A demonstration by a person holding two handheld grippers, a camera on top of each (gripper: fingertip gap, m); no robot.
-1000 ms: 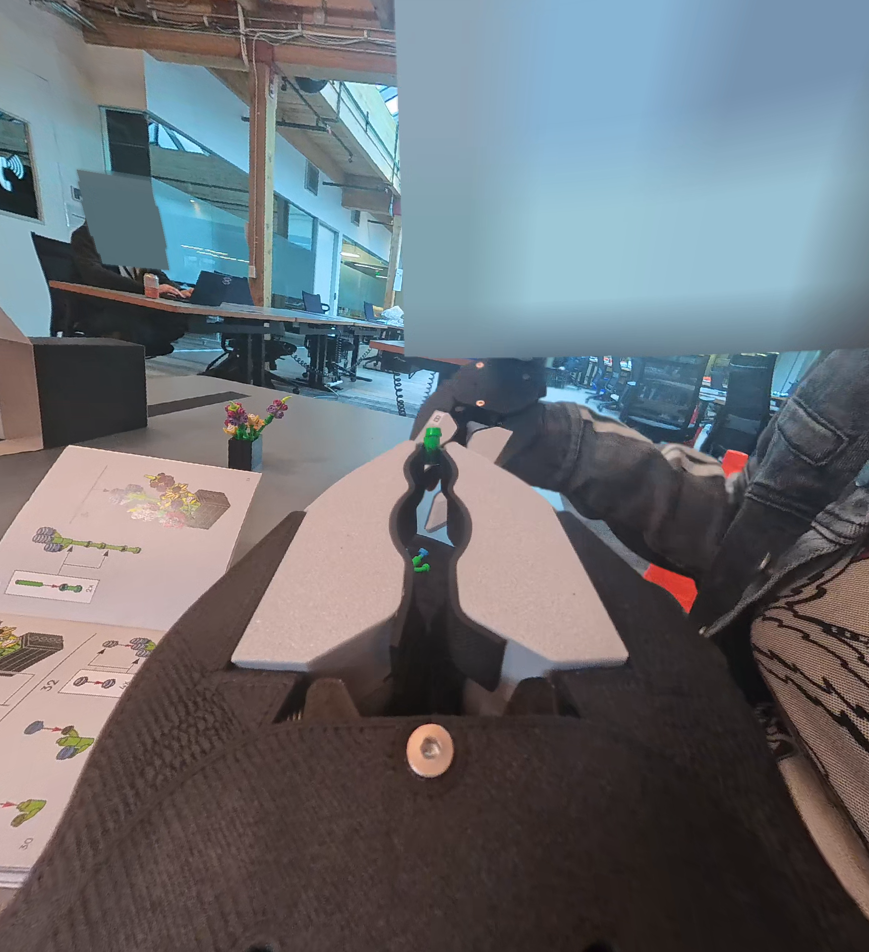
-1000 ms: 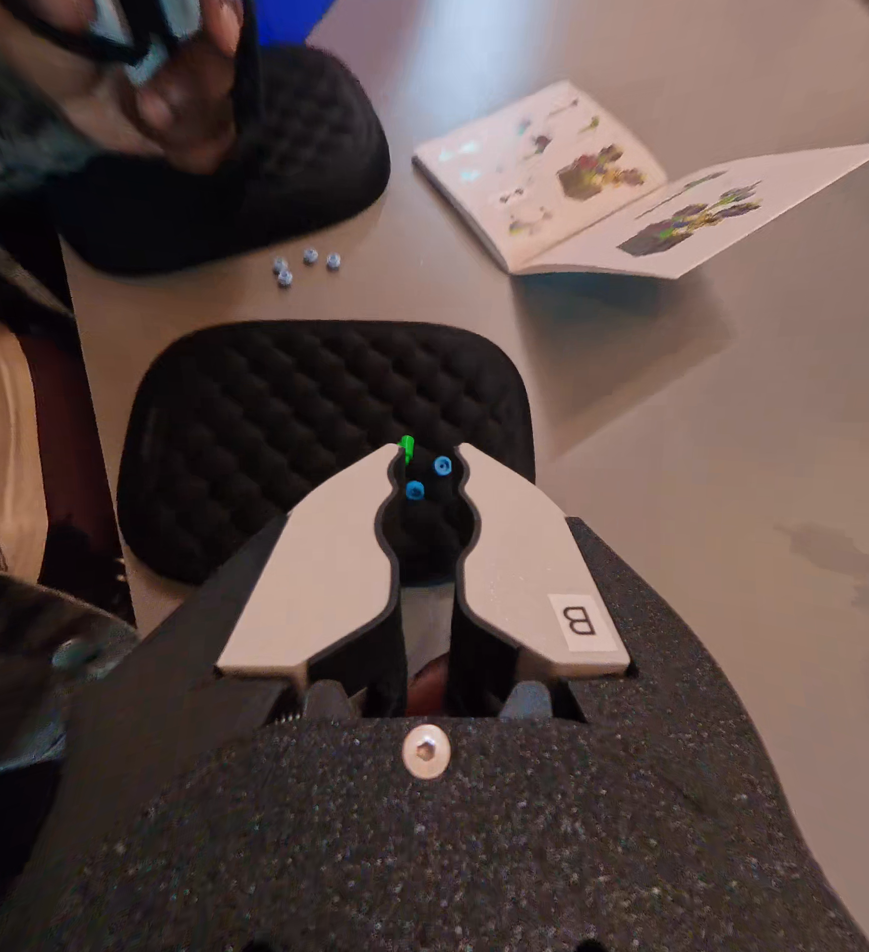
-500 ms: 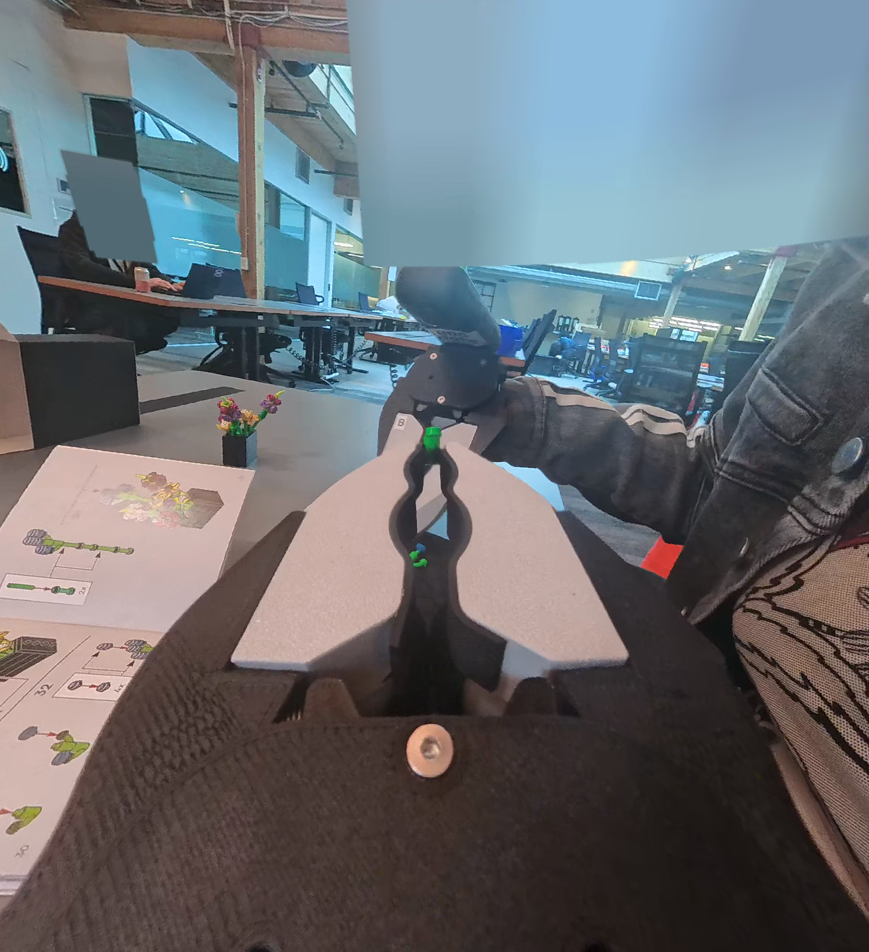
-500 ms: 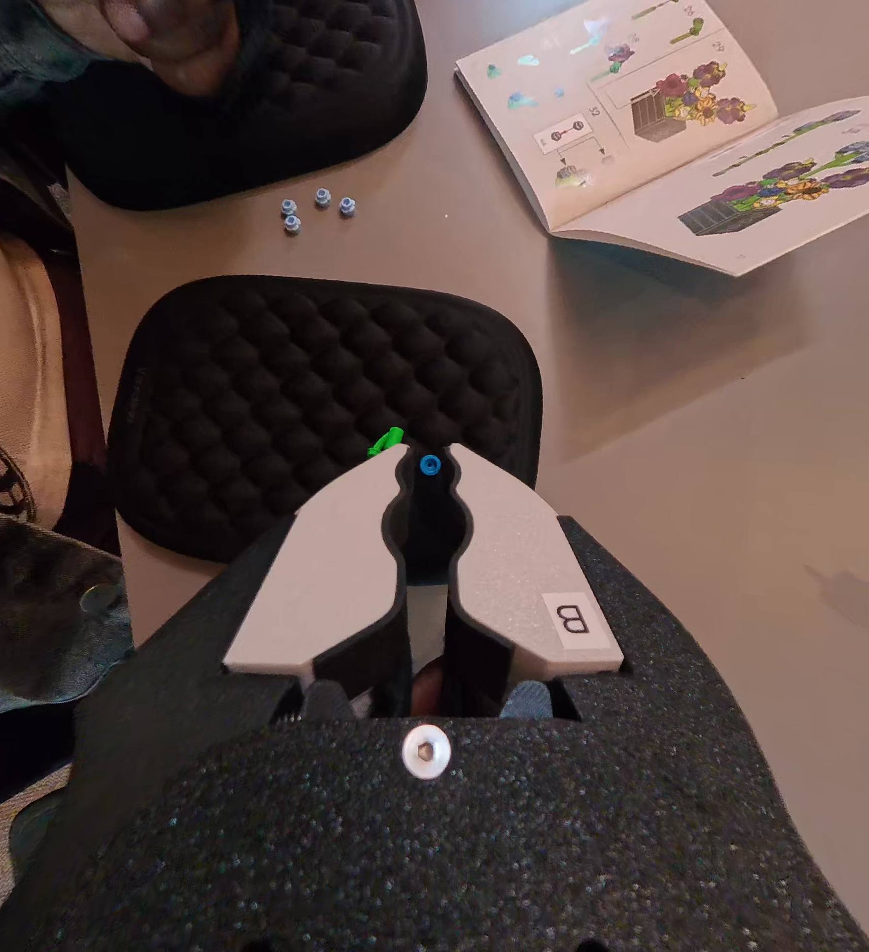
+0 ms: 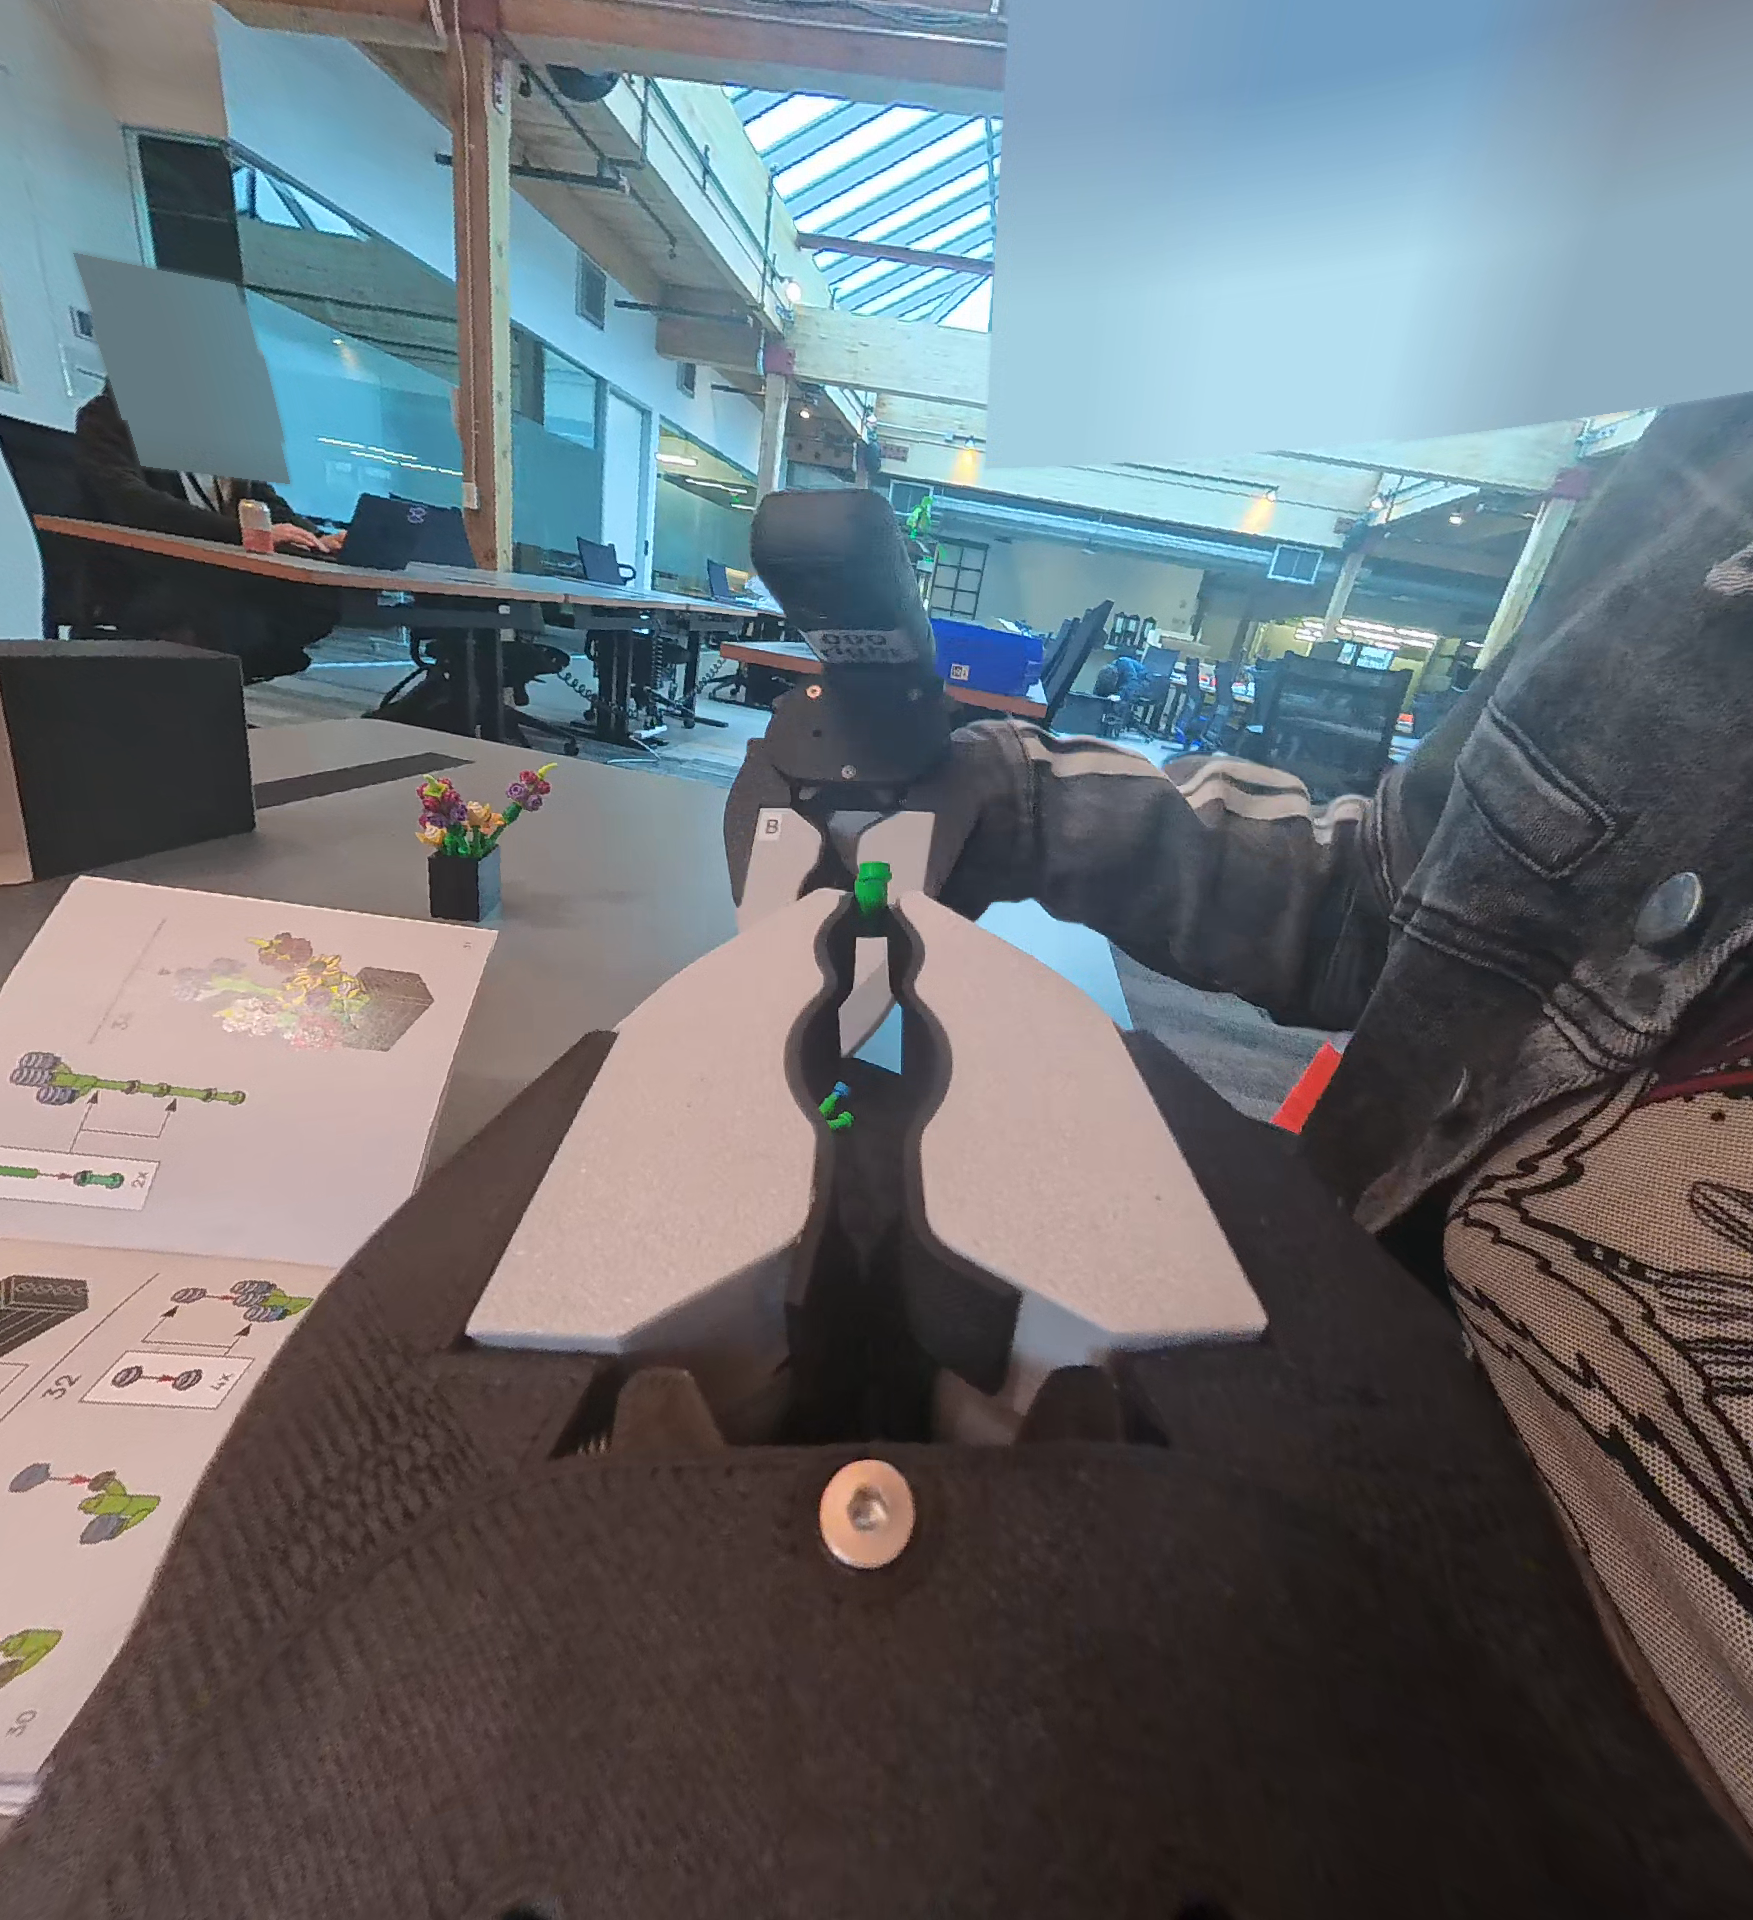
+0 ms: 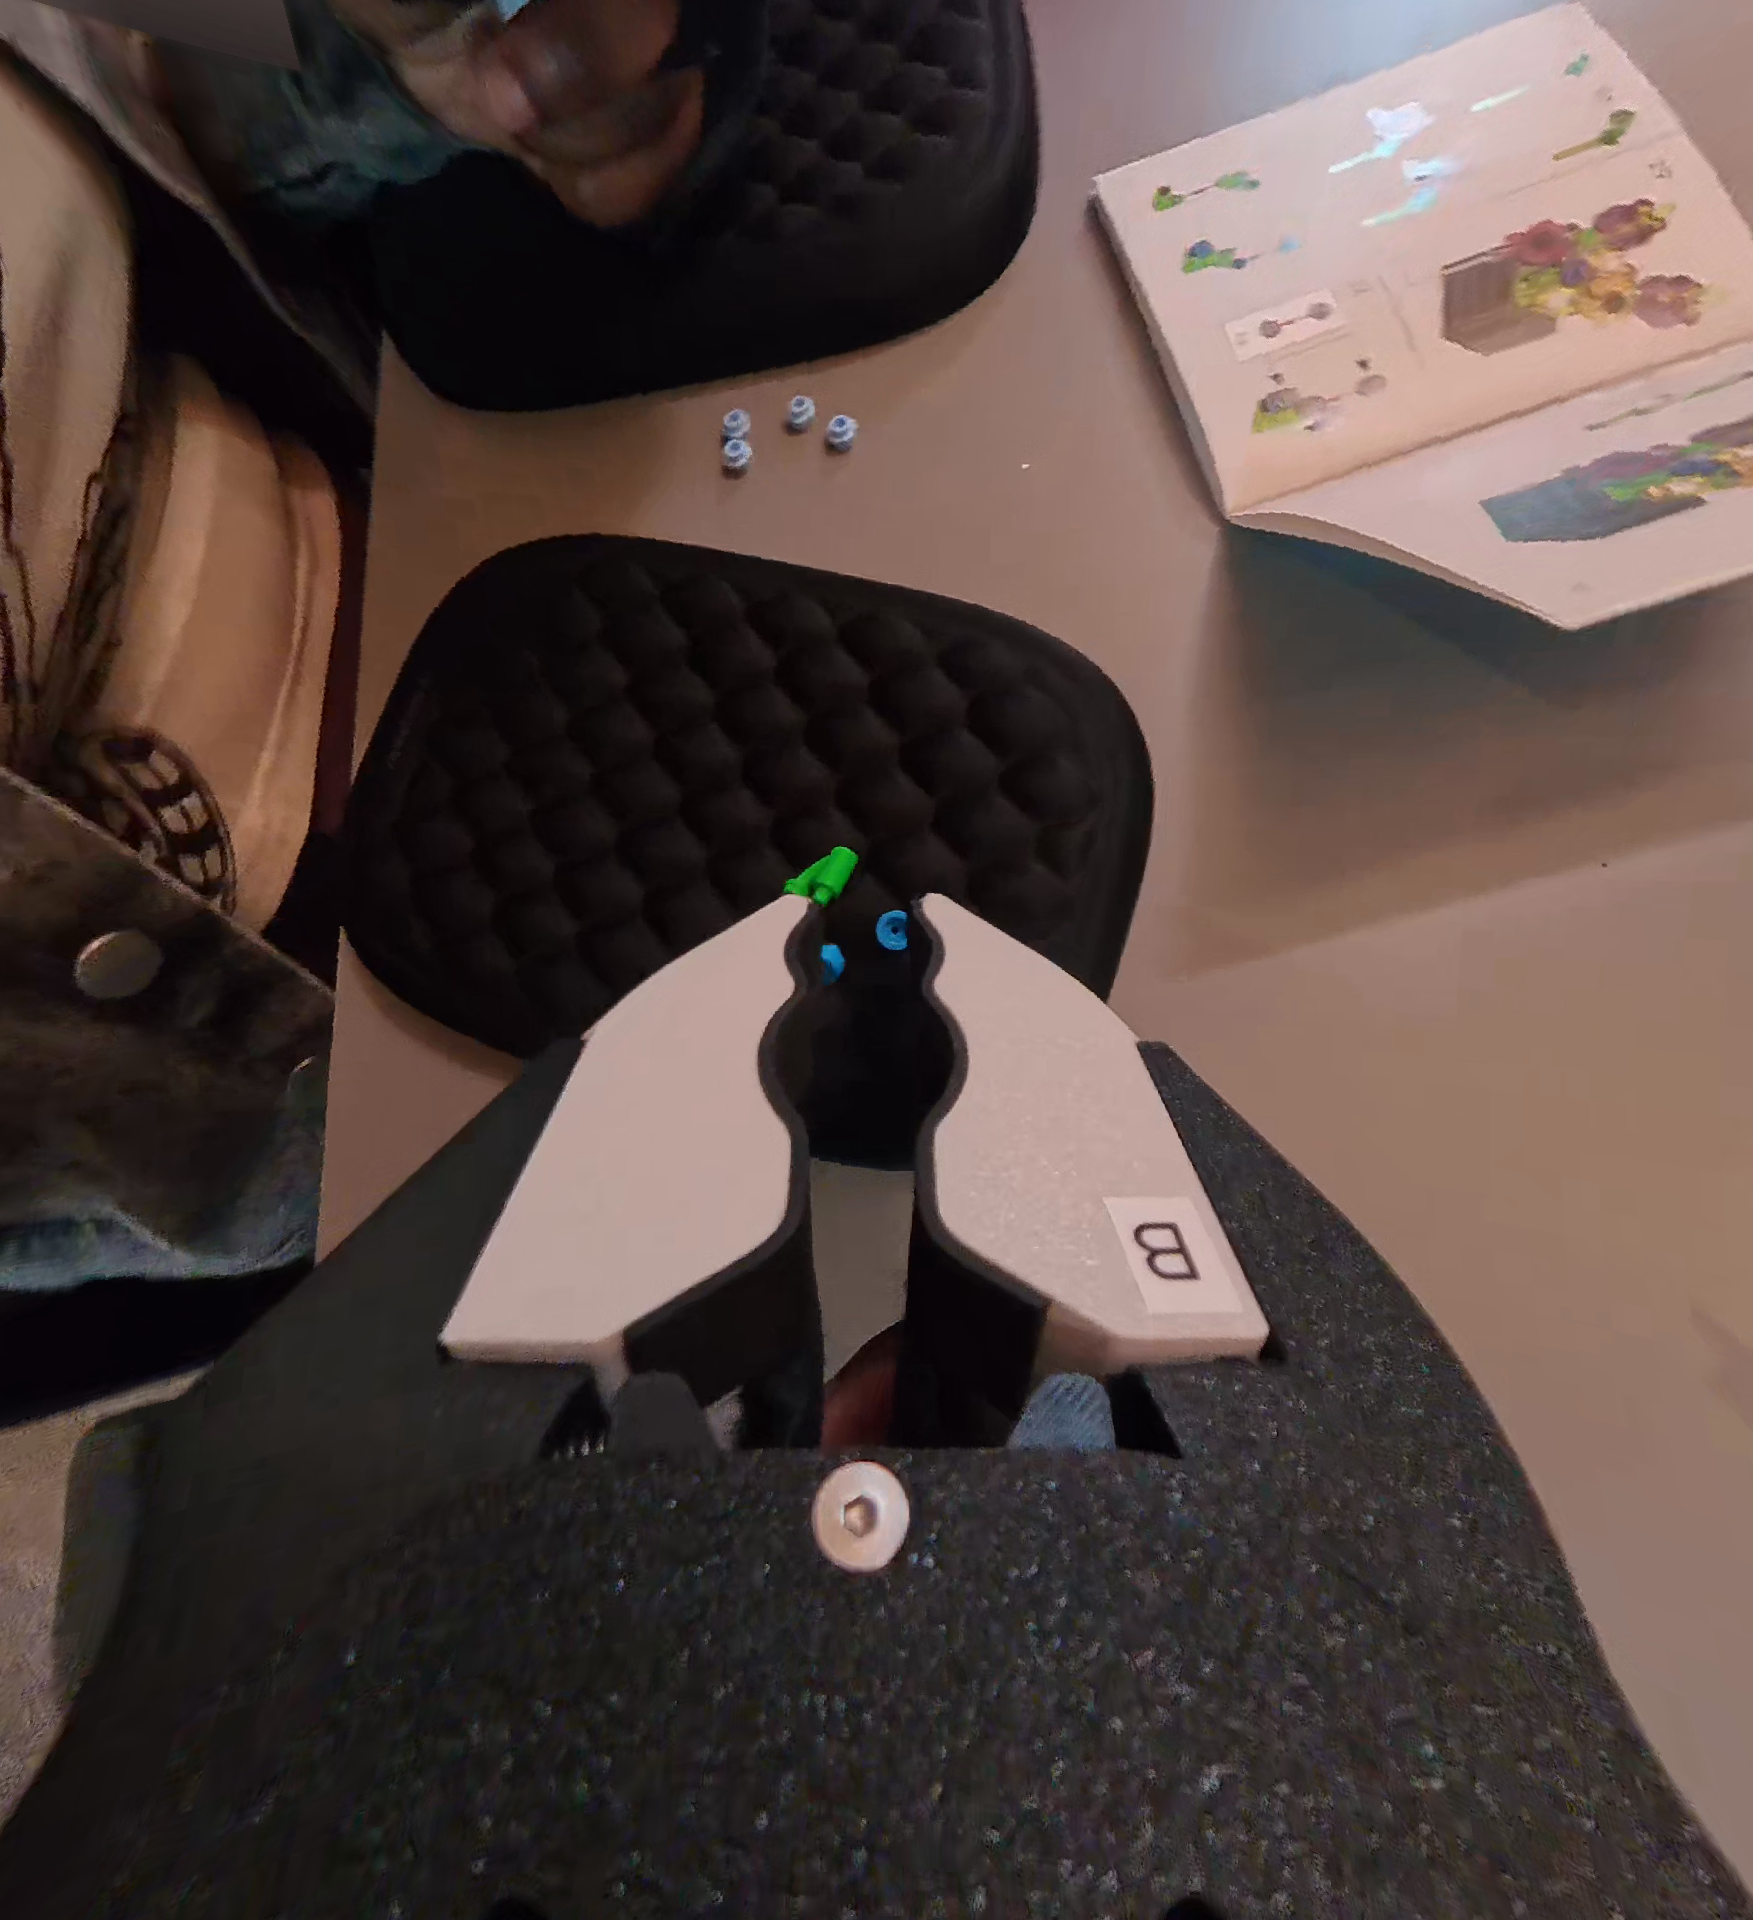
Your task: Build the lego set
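The left gripper [image 5: 872,914] has its jaws clamped on a green stem piece [image 5: 870,889], which stands upright, long axis vertical, top end clear above the jaw tips.

The right gripper [image 6: 856,920] has its jaws slightly apart and empty. It hangs over the black pad [image 6: 643,769] at the near edge of the bench [image 6: 1371,935]. On the pad lie a second green piece [image 6: 822,875], long axis slanted toward the far right, and two blue studs [image 6: 891,930].

Risk: the parts are tiny; an off-centre closure could flick a stud off the pad. Excess clamping could tilt the held stem.
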